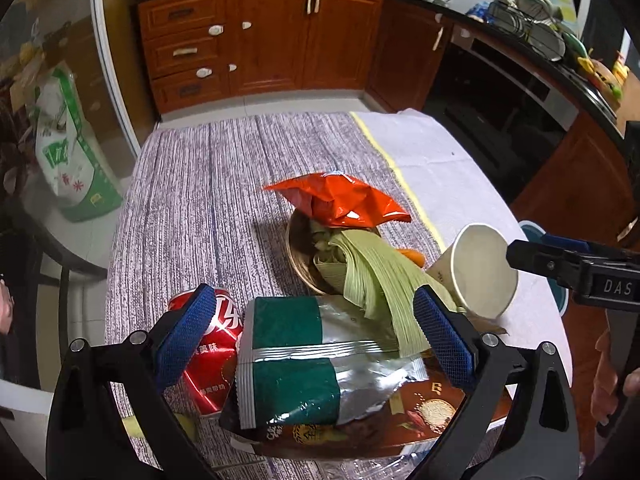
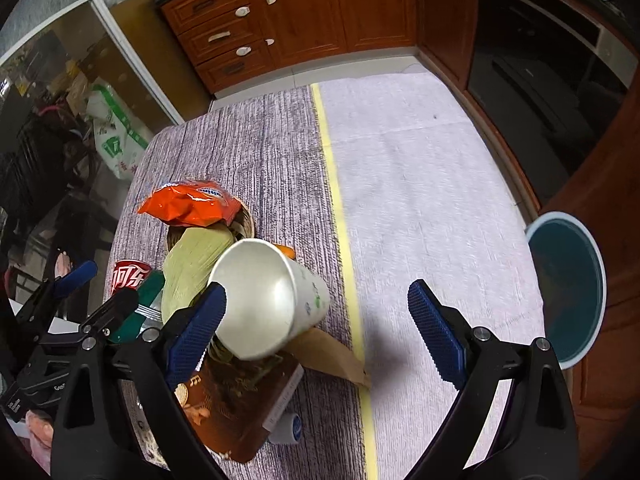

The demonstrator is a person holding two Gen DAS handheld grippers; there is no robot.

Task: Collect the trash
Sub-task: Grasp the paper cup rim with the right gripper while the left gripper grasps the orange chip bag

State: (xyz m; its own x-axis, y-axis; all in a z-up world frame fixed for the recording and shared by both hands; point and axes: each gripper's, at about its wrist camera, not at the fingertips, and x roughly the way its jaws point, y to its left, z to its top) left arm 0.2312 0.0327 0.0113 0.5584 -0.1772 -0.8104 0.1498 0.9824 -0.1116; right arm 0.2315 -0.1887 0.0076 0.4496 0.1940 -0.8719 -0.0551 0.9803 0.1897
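Nearest in the left wrist view, the left gripper [image 1: 314, 336] is seen with its blue-padded fingers [image 1: 186, 334] spread wide, nothing being pinched between them. Between and below those fingers a green and silver foil packet [image 1: 308, 364] is laid across a flat brown box [image 1: 420, 416], and a crushed red can [image 1: 214, 356] is partly covered by the left pad, just beside the packet. In the right wrist view the right gripper [image 2: 316, 328] is likewise held spread, with no item gripped; a tipped white paper cup [image 2: 268, 300] is found just beside its left finger, its open mouth turned toward the camera, while the bare surface [image 2: 420, 200] lies under the remainder of the gap. Whether the pad touches the cup cannot be told. A brown paper piece [image 2: 328, 354] is seen under the cup. Further on, green corn husks [image 1: 360, 272] are draped out of a small woven basket [image 1: 298, 252], and an orange snack bag [image 1: 340, 200] rests on top of it. A yellow stripe [image 2: 340, 208] is seen running across the cloth-covered surface. Off its right edge a teal bin [image 2: 568, 288] stands on the floor, and wooden cabinets [image 1: 264, 36] fill the background.
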